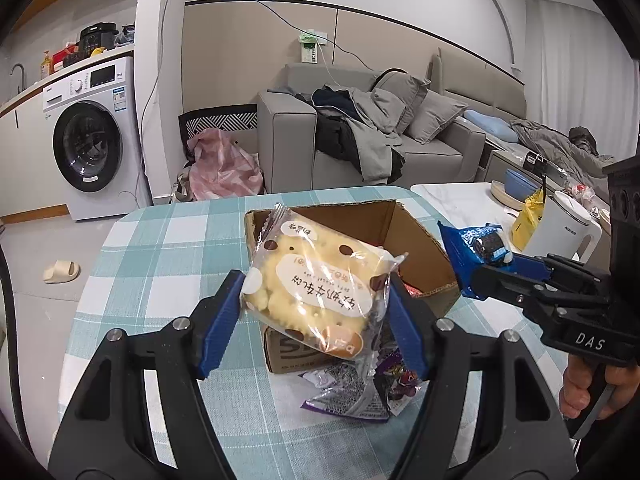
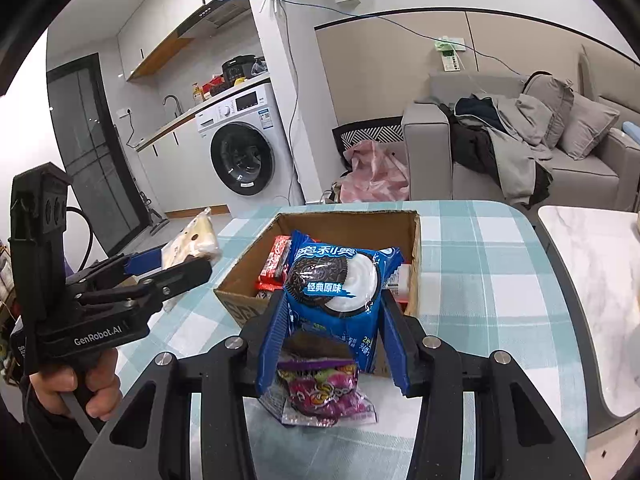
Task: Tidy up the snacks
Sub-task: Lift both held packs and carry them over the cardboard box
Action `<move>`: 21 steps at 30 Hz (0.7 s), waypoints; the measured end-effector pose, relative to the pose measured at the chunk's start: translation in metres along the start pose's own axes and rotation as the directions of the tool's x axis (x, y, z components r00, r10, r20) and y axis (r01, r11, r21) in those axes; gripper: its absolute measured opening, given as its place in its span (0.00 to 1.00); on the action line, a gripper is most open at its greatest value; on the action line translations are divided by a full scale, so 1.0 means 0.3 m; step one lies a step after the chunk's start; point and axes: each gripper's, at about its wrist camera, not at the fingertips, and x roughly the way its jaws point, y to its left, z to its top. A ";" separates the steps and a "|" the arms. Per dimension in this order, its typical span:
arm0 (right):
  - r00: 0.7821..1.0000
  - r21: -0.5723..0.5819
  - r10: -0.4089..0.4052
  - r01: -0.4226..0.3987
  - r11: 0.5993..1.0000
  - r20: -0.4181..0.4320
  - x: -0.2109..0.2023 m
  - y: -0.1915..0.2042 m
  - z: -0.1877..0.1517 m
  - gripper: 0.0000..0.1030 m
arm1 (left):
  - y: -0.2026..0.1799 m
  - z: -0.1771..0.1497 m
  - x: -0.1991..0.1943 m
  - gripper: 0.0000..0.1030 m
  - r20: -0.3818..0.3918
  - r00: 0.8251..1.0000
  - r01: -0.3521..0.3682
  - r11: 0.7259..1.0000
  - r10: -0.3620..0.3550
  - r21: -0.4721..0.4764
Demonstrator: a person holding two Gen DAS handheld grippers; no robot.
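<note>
The left gripper (image 1: 316,304) has its blue-padded fingers (image 1: 222,320) clamped on the two side edges of a clear-wrapped pale yellow cake packet with brown dots (image 1: 316,292), held in the air over the near wall of the open brown cardboard box (image 1: 416,240). The right gripper (image 2: 334,320) likewise pinches a blue foil Oreo cookie packet (image 2: 340,280) by its lower sides, above the near edge of the same box.

Judging from this, both packets are about to be dropped in. It would be best to carry each one fully past the near wall before letting go, one hand at a time so the two tools, now close together, do not knock. Both wrappers are soft and slippery, so the grip should stay firm until each packet is low inside; the cake could crush if squeezed harder.

The box sits towards the far edge of the table with the teal and white checked cloth (image 1: 160,248) and already holds red-wrapped snacks (image 2: 276,264). A crinkled purple snack bag (image 2: 324,392) lies on the cloth just in front of the box, not yet put away.
</note>
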 end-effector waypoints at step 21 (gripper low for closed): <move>0.999 0.039 -0.012 0.014 0.999 -0.040 0.162 -0.060 0.070 0.44 | -0.020 0.072 0.256 0.65 -0.035 0.999 -0.014 0.999 0.015 0.041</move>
